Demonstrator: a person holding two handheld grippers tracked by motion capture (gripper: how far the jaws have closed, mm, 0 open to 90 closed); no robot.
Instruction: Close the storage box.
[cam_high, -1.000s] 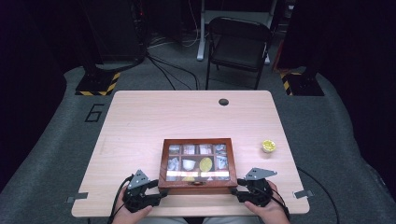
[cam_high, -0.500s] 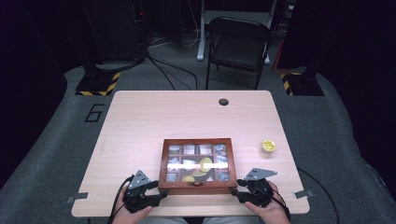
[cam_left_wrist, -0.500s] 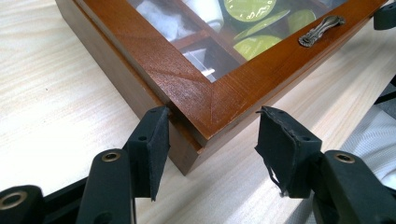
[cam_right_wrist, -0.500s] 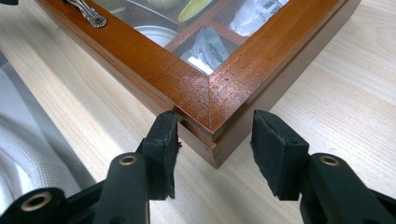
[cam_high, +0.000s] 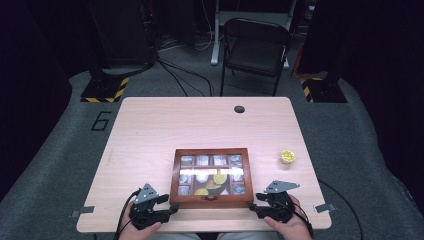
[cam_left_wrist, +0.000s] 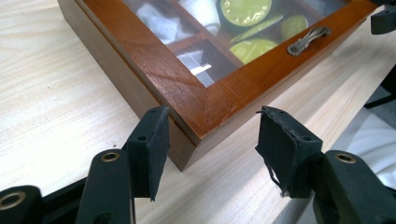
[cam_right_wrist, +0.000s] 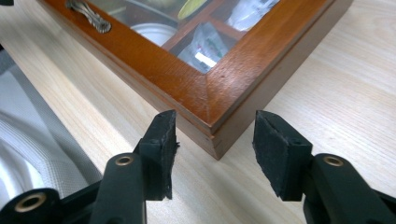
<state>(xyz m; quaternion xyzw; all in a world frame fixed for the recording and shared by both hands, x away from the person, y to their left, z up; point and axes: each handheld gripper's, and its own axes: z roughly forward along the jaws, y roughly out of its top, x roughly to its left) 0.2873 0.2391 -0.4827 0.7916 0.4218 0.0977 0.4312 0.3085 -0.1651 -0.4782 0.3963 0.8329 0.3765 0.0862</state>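
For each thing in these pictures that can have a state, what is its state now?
Wooden box: glass lid shut, flat on the table.
Yellow capsule: loose on the table, right of the box.
Left tool: open, jaws astride a box corner.
Right tool: open, just widened, astride the other near corner.

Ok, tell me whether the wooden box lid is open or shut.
Shut. The glass-paned lid lies flat on the wooden box, and both gripper views show only a thin seam under its near corners.

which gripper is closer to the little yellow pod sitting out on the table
Right. The right gripper sits at the wooden box's near right corner, with the yellow pod just beyond it; the left gripper is across the box.
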